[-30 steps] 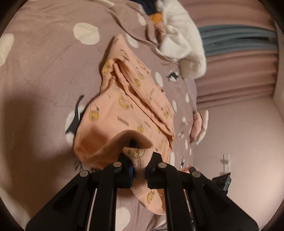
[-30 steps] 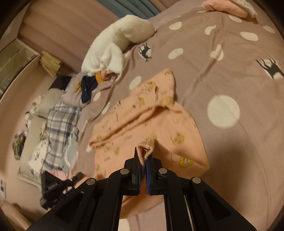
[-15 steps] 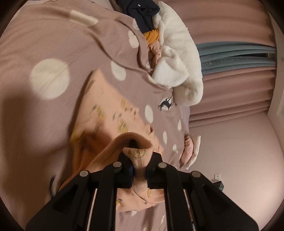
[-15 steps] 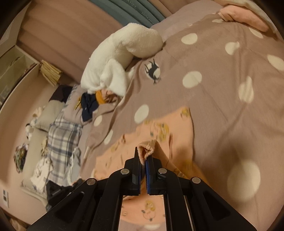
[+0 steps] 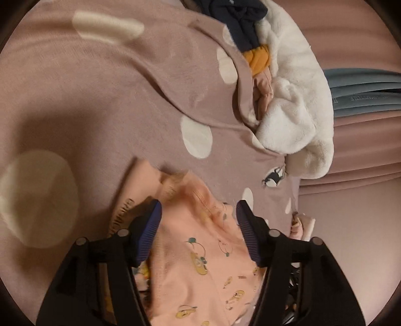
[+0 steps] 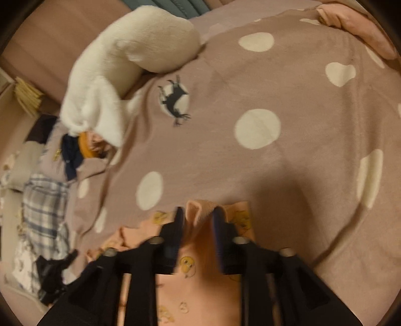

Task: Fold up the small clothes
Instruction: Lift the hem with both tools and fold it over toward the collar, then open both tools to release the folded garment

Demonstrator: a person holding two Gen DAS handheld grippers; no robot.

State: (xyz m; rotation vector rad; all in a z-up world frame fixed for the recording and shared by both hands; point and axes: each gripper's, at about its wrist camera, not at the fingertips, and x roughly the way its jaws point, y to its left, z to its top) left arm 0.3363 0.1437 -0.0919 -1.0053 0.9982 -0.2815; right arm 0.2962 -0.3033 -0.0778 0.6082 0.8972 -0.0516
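A small peach garment with yellow cartoon prints [image 5: 200, 250] lies on the mauve polka-dot blanket [image 5: 100, 100]. My left gripper [image 5: 199, 210] is open, its jaws spread wide over the garment's far edge, nothing held. In the right wrist view the same garment [image 6: 200, 283] lies under my right gripper [image 6: 199, 215]. Its jaws stand apart with a fold of the cloth's edge [image 6: 200, 209] loose between them.
A white fluffy blanket [image 5: 295, 100] and a heap of dark and orange clothes [image 5: 250, 37] lie beyond the garment. A plaid cloth [image 6: 45, 208] hangs at the bed's left edge. A pink item [image 6: 356, 22] lies at the far right. Curtains [image 5: 363, 95] hang behind.
Both grippers carried the garment's edge forward over itself, came down to the blanket and opened. The left has let the cloth go; the right's jaws have parted around it.
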